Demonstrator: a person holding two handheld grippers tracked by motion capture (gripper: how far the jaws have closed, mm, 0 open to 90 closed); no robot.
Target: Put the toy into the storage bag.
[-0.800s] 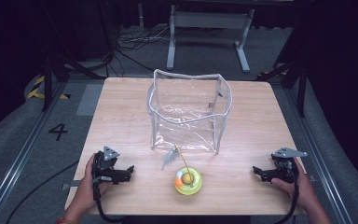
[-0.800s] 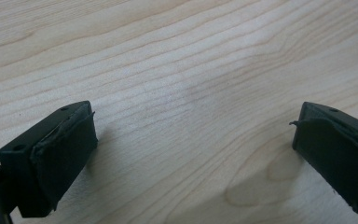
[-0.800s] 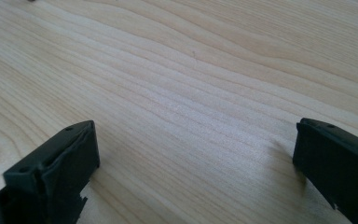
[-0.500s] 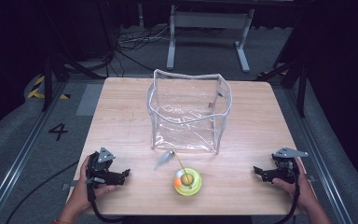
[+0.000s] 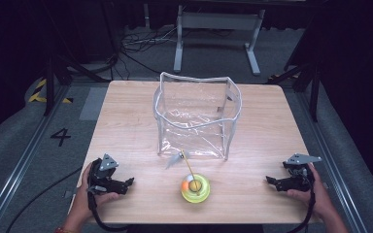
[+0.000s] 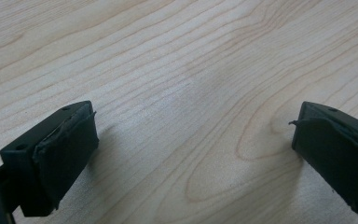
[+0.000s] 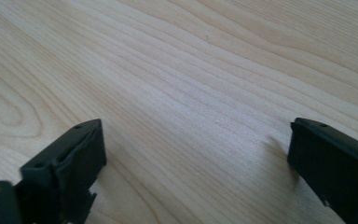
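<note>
Left claw (image 5: 128,181) released | right claw (image 5: 269,180) released | clear bag (image 5: 196,116) holds nothing

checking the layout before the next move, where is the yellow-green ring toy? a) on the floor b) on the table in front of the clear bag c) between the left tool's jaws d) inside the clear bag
b: the yellow-green ring toy lies on the wooden table just in front of the clear bag, midway between the left tool and right tool, both open on bare wood.

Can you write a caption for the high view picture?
Two open tongs rest beside a yellow-green toy and clear bag.
</note>
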